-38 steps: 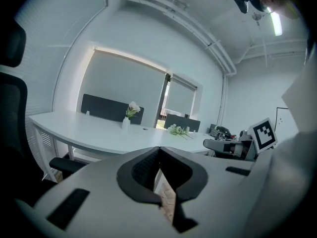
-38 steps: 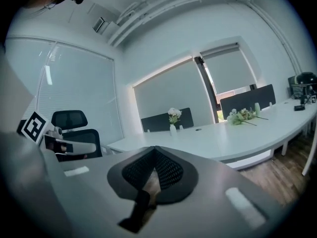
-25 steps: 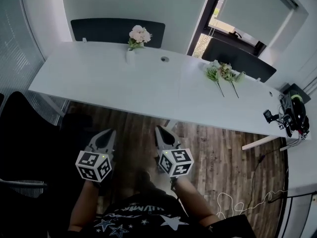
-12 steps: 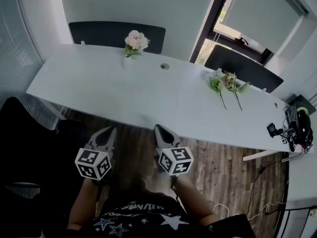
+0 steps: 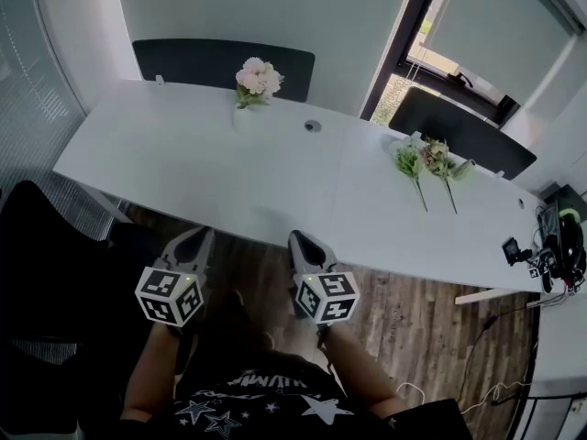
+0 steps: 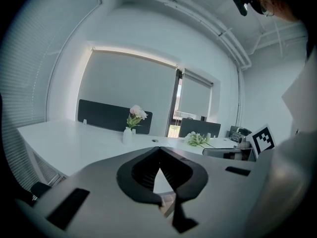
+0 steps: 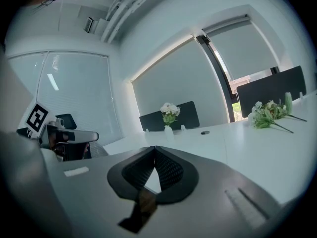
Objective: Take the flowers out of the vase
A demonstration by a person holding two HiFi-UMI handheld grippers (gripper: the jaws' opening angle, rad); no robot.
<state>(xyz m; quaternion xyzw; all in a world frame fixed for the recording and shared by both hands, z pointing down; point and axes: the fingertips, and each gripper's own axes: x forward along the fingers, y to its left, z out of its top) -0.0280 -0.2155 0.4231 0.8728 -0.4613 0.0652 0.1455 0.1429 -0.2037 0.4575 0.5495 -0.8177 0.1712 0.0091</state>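
A small white vase (image 5: 241, 117) with pink and white flowers (image 5: 258, 78) stands at the far side of the long white table (image 5: 211, 168); the same flowers (image 6: 135, 114) (image 7: 170, 110) show far ahead in both gripper views. Two loose flower stems (image 5: 429, 161) lie flat on the table to the right. My left gripper (image 5: 201, 238) and right gripper (image 5: 298, 242) hang side by side over the wood floor, short of the table's near edge. Both are shut with nothing between their jaws.
Dark chairs (image 5: 220, 59) (image 5: 459, 122) stand behind the table, and another black chair (image 5: 46, 264) is at my left. A round cable port (image 5: 313, 126) sits in the tabletop. Electronics and cables (image 5: 555, 250) lie at the far right.
Both grippers have drifted toward the table's near edge, still shut and side by side. The table and vase sit slightly lower and nearer in the head view.
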